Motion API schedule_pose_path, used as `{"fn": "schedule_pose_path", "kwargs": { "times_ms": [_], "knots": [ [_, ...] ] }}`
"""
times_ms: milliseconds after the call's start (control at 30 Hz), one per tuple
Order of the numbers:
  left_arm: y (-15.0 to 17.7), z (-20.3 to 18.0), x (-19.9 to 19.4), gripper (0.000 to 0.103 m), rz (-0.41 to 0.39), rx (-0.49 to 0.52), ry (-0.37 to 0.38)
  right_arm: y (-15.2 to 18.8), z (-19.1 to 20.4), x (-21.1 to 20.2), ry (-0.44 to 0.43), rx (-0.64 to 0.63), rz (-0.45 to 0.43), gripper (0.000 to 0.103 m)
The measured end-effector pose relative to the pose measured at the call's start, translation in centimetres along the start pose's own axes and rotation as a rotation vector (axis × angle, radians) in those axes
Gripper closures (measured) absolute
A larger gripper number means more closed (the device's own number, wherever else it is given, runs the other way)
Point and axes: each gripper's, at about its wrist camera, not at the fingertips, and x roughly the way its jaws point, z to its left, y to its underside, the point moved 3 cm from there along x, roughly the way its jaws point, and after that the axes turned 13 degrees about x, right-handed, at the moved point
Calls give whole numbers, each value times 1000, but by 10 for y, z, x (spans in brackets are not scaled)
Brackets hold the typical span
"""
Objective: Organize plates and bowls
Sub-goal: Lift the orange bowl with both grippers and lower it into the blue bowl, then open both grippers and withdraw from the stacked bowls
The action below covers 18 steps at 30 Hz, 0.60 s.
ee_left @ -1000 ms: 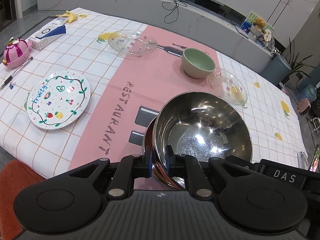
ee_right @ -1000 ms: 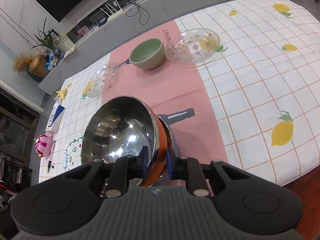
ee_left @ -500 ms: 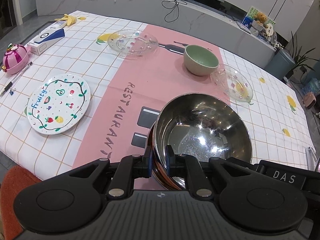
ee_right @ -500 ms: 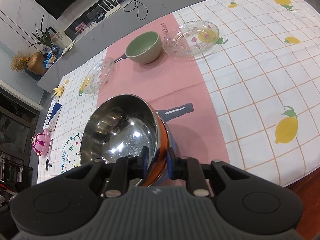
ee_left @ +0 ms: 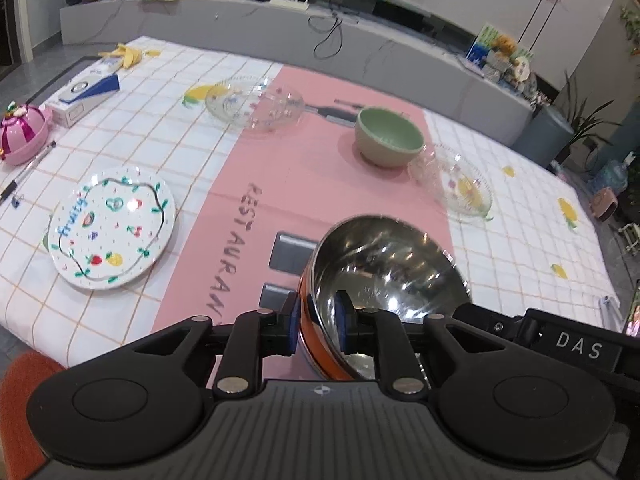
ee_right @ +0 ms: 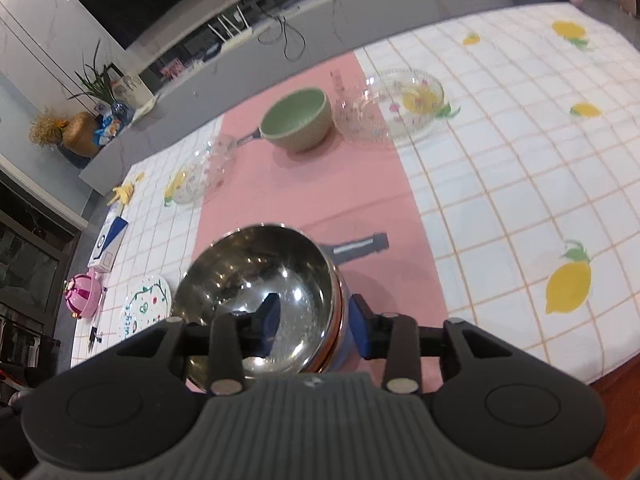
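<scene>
A steel bowl (ee_left: 384,268) with an orange outer wall sits near the table's front edge on the pink runner. My left gripper (ee_left: 318,326) is shut on its near left rim. My right gripper (ee_right: 316,322) straddles the bowl's right rim (ee_right: 256,276) with its jaws spread apart, open. A green bowl (ee_left: 390,136) stands further back, also in the right wrist view (ee_right: 298,120). Two clear glass plates (ee_left: 254,102) (ee_left: 460,184) flank it. A white fruit-pattern plate (ee_left: 112,228) lies at the left.
A pink round box (ee_left: 22,132), a pen (ee_left: 28,170), a blue-white carton (ee_left: 84,92) and banana peel (ee_left: 128,54) lie at the table's left. A grey counter (ee_left: 360,52) runs behind the table. The table edge is close below the grippers.
My right gripper's jaws have opened off the steel bowl's rim. The left gripper stays shut on the bowl, and both views have shifted slightly.
</scene>
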Motion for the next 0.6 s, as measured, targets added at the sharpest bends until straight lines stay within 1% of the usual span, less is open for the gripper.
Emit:
{"fn": "schedule_pose_path", "kwargs": {
  "times_ms": [133,200,233,267,300,367,500,567,600],
  "knots": [
    [-5,4,-7,82,-43,1,14,-1,-2,-5,-27,19,-14,66],
    [-5,6,-6,84,-54,-7,22,-1,-3,-5,-22,24,-24,76],
    [-5,7,-5,90,-56,-11,26,-1,-3,-5,-19,24,-29,84],
    [-4,8,-4,94,-55,-13,32,0,-3,-5,-13,24,-32,88],
    [-3,8,-3,94,-53,-13,31,0,-3,-6,-11,22,-36,89],
    [-2,9,0,97,-47,-8,25,0,-2,-5,-11,15,-41,97],
    [0,14,4,98,-35,-22,35,0,0,-5,-4,4,-49,98],
    [0,15,2,96,-35,-29,44,0,1,-6,-7,4,-51,93],
    [-2,16,1,95,-40,-29,47,-1,1,-7,-6,8,-55,92]
  ]
}}
